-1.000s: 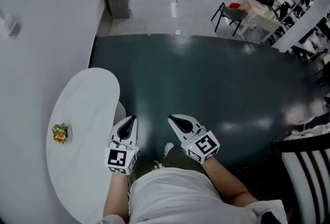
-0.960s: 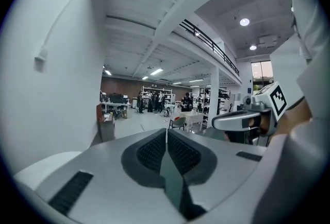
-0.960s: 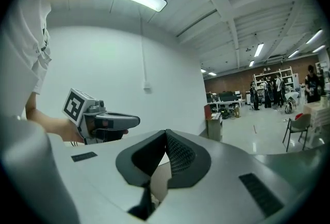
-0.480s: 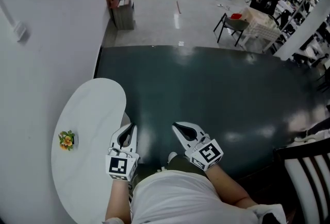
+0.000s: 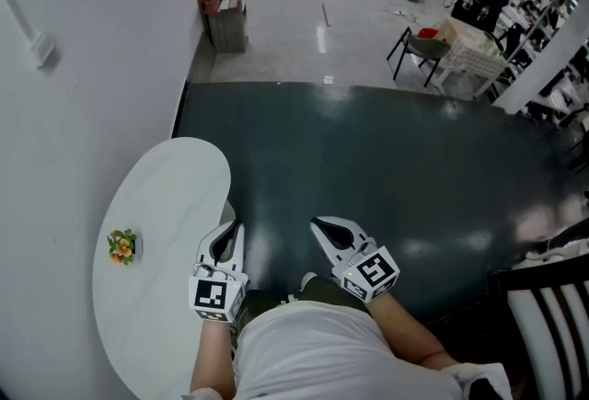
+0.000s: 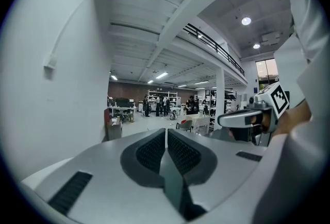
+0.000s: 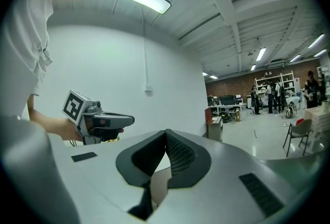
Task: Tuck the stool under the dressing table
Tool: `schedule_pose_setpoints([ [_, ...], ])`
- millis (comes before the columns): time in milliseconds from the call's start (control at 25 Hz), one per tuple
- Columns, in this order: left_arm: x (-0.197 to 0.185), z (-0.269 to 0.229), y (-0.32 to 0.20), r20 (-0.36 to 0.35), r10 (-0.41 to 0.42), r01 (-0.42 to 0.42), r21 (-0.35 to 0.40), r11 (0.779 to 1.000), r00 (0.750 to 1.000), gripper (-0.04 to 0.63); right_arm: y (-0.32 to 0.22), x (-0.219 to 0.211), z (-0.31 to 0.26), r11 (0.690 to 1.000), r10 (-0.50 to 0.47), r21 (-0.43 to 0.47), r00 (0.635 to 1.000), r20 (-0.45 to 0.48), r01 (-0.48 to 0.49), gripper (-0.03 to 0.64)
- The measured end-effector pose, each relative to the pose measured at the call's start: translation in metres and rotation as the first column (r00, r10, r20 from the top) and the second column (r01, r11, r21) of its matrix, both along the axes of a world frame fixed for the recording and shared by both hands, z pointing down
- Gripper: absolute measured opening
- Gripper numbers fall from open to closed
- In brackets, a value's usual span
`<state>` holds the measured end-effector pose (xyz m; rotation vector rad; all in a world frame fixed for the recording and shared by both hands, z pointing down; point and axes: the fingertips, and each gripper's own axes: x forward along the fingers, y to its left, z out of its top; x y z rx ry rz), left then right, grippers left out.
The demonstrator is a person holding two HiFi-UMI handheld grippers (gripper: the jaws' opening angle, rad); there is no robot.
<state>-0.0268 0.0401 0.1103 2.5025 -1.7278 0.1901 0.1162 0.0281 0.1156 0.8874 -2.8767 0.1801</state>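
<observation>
Both the left gripper (image 5: 232, 231), just beside the dressing table (image 5: 156, 223), and the right gripper (image 5: 320, 226) stay closed and empty, barely shifted, so the unseen stool seems already tucked.

Holds the left gripper (image 5: 236, 226) and the right gripper (image 5: 317, 223) out ahead of the waist, side by side and apart, about level, marker cubes nearest the body. Angles the tips slightly toward each other. Has both pairs of jaws shut tight on nothing. Bends the left forearm (image 5: 208, 358) and the right forearm (image 5: 407, 330) in close to the torso.
</observation>
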Motion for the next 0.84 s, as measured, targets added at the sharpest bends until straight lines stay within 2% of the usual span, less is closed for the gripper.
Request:
schedule_pose_setpoints([
  [480, 0.004, 0.009, 0.002, -0.031, -0.014, 0.013, -0.027, 1.000, 0.999, 0.003, 0.004, -0.002, 0.004, 1.000, -0.012, -0.023, 1.000, 0.007, 0.012, 0.011],
  [840, -0.004, 0.017, 0.002, -0.019, -0.025, 0.025, -0.047, 0.999, 0.999, 0.003, -0.003, -0.005, 0.015, 0.999, -0.016, -0.042, 1.000, 0.008, 0.016, 0.011],
])
